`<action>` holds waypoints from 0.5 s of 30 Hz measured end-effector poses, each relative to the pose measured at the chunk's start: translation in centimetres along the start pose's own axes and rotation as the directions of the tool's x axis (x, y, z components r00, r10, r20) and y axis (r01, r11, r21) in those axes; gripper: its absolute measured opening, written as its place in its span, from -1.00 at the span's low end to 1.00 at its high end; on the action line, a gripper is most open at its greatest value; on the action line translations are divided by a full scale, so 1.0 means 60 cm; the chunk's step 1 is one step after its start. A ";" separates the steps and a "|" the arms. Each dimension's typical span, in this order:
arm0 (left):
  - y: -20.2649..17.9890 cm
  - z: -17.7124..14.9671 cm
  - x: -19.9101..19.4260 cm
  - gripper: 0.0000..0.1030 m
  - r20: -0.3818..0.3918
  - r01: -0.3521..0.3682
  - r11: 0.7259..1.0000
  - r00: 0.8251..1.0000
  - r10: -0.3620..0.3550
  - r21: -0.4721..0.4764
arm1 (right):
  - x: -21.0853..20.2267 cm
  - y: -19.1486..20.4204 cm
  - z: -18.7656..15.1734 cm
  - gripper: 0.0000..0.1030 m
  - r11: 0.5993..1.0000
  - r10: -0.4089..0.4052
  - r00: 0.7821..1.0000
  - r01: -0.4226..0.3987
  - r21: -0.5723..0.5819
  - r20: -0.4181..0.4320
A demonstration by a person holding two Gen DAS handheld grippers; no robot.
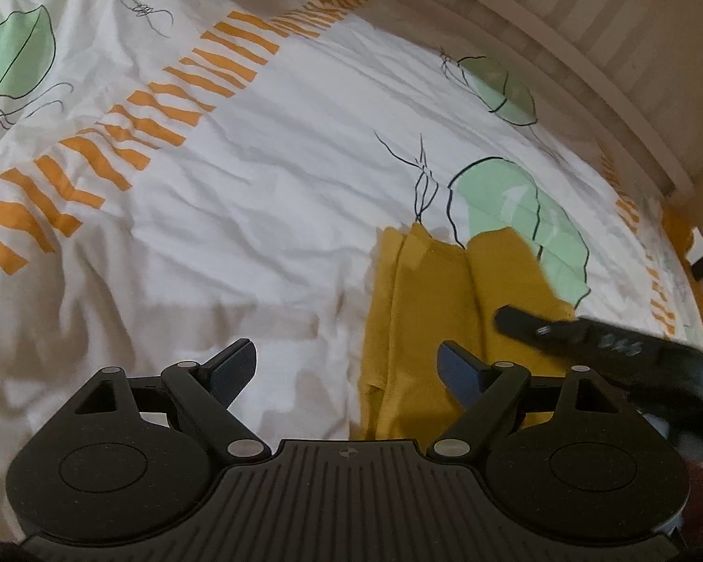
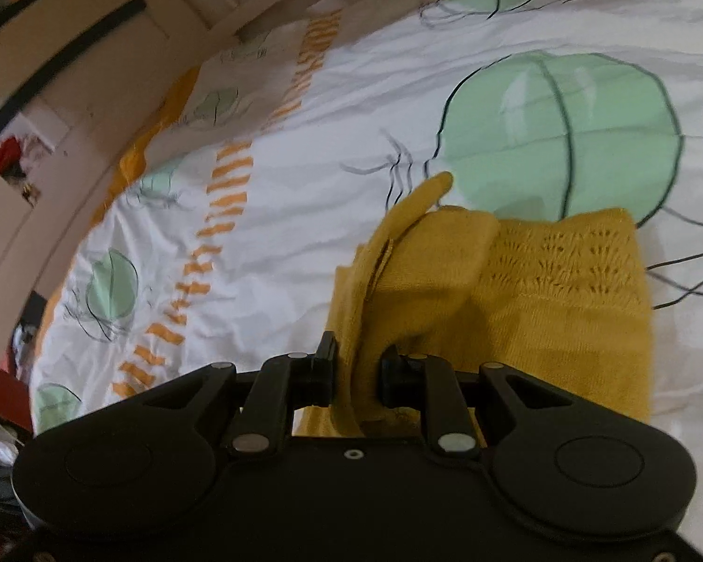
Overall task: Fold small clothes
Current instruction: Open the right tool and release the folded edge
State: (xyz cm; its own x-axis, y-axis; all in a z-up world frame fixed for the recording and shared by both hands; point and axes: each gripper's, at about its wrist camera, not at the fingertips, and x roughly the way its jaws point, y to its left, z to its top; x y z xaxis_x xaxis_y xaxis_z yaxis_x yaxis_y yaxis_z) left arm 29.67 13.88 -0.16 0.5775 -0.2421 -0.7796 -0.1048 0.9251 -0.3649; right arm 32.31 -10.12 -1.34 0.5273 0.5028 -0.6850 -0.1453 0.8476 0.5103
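Observation:
A small mustard-yellow knitted garment lies on the patterned bed cover, partly folded; it also shows in the right wrist view. My left gripper is open and empty, hovering just left of the garment's near edge. My right gripper is shut on a bunched fold of the garment and lifts that edge off the bed. The right gripper's body appears at the right of the left wrist view, over the garment.
The bed cover is white with orange stripes and green leaf shapes, wrinkled. A pale wooden bed frame runs along the far edge. A wall and door stand beyond the bed on the left.

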 end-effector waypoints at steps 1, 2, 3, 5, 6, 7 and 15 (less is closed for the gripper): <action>0.001 0.000 0.000 0.63 0.000 0.000 1.000 1.000 0.000 -0.002 | 0.009 0.006 -0.004 -0.46 1.000 -0.010 1.000 0.010 -0.014 -0.008; 0.002 0.001 0.000 0.63 0.000 0.000 1.000 1.000 0.000 -0.002 | 0.016 0.011 -0.008 -0.45 0.999 -0.020 1.000 0.019 -0.029 -0.014; 0.001 0.001 0.000 0.63 0.000 -0.001 1.000 1.000 0.001 -0.002 | 0.024 0.013 -0.012 -0.42 0.999 -0.027 0.999 0.026 -0.039 -0.022; 0.001 0.000 0.000 0.63 0.000 -0.003 1.000 1.000 0.003 0.002 | 0.033 0.013 -0.016 -0.32 0.999 -0.014 0.999 0.013 -0.034 -0.034; 0.001 0.000 0.000 0.63 -0.001 -0.003 1.000 1.000 0.003 0.003 | 0.037 0.010 -0.017 -0.31 1.000 0.004 0.999 -0.005 -0.027 -0.043; 0.001 0.000 0.000 0.63 -0.002 -0.004 1.000 1.000 0.004 0.004 | 0.039 0.008 -0.019 -0.31 0.999 0.031 0.998 -0.032 -0.016 -0.045; 0.004 0.000 0.003 0.63 -0.003 -0.012 1.000 1.000 0.012 0.009 | -0.019 0.006 -0.014 -0.31 0.992 0.113 0.993 -0.111 -0.057 0.030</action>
State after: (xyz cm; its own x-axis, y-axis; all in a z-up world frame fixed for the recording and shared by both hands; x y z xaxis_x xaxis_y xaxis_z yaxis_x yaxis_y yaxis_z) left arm 29.76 14.06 -0.38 0.5738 -0.2318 -0.7855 -0.1041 0.9307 -0.3507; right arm 30.97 -10.21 -0.81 0.5322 0.5903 -0.6070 -0.2505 0.7946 0.5531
